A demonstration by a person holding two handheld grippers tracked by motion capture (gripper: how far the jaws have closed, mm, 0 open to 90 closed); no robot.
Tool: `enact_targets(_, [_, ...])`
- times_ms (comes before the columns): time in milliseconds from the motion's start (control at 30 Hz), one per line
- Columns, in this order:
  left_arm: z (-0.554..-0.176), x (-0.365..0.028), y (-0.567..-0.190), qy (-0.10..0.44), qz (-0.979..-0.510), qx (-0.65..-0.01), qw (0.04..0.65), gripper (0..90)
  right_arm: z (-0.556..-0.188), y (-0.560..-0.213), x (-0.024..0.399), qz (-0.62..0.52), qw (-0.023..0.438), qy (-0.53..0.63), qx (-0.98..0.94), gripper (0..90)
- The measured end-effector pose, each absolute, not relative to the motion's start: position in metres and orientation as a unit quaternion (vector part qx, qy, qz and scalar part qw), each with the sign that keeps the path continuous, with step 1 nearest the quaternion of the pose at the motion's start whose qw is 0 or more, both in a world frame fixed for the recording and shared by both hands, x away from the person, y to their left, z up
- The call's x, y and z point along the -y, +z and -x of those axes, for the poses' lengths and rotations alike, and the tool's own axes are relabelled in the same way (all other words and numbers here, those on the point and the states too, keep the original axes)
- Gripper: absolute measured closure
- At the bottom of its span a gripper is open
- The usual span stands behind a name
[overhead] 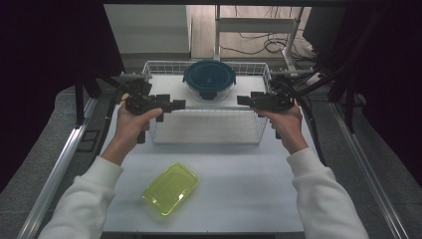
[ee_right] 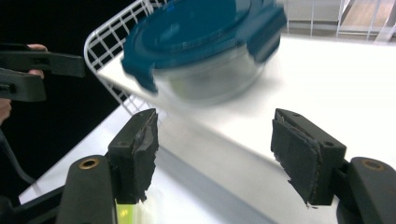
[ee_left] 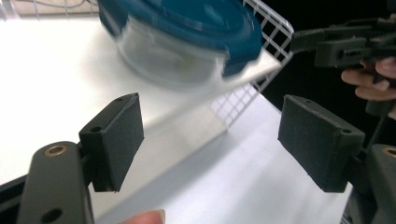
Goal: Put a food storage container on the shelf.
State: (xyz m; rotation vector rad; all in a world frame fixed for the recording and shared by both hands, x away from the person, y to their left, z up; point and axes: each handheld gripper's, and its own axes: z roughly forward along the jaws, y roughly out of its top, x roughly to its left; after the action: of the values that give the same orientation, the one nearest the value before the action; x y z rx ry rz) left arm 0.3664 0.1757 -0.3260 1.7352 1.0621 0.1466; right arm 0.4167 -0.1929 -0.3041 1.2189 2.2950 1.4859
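Note:
A round glass container (overhead: 209, 78) with a dark blue clip lid stands at the back of a white wire basket (overhead: 206, 142). My left gripper (overhead: 179, 104) is held over the basket's left edge and points right. My right gripper (overhead: 243, 100) is over the right edge and points left. Both are open with nothing between the pads. In the left gripper view, the container (ee_left: 182, 32) lies ahead of the open gripper (ee_left: 210, 135), apart from it. The right gripper view also has the container (ee_right: 205, 42) ahead of the open gripper (ee_right: 215, 144), untouched.
A flat yellow-green rectangular lid (overhead: 170, 188) lies on the white table (overhead: 249, 189) near the front, left of centre. Metal rails run along both table sides. Cables and a white frame are behind the basket.

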Motion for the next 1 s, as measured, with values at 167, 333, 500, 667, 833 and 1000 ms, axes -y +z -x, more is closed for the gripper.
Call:
enact_targets(167, [-0.34,-0.18,-0.347,0.082,-0.739,-0.437,0.506,22.3,-0.396,-0.323,0.204,-0.389,0.078,0.488,-0.778,35.4])
enact_targets(333, [-0.316,-0.186,-0.374,0.09,-0.751,-0.433,0.49,24.0,-0.372,-0.342,0.211,-0.373,0.076,0.481,-0.79,35.7])
enact_targets(500, [-0.3,-0.193,-0.396,0.088,-0.758,-0.441,0.472,25.1,-0.349,-0.367,0.22,-0.367,0.068,0.47,-0.8,34.6])
enact_targets(667, [-0.285,-0.197,-0.408,0.086,-0.764,-0.445,0.459,26.1,-0.334,-0.386,0.227,-0.364,0.065,0.456,-0.81,33.9])
enact_targets(833, [-0.269,-0.198,-0.426,0.076,-0.771,-0.452,0.442,27.8,-0.32,-0.405,0.232,-0.365,0.056,0.437,-0.82,33.3])
enact_targets(1000, [-0.264,-0.198,-0.437,0.074,-0.777,-0.462,0.42,29.6,-0.313,-0.418,0.237,-0.372,0.048,0.434,-0.819,32.8])
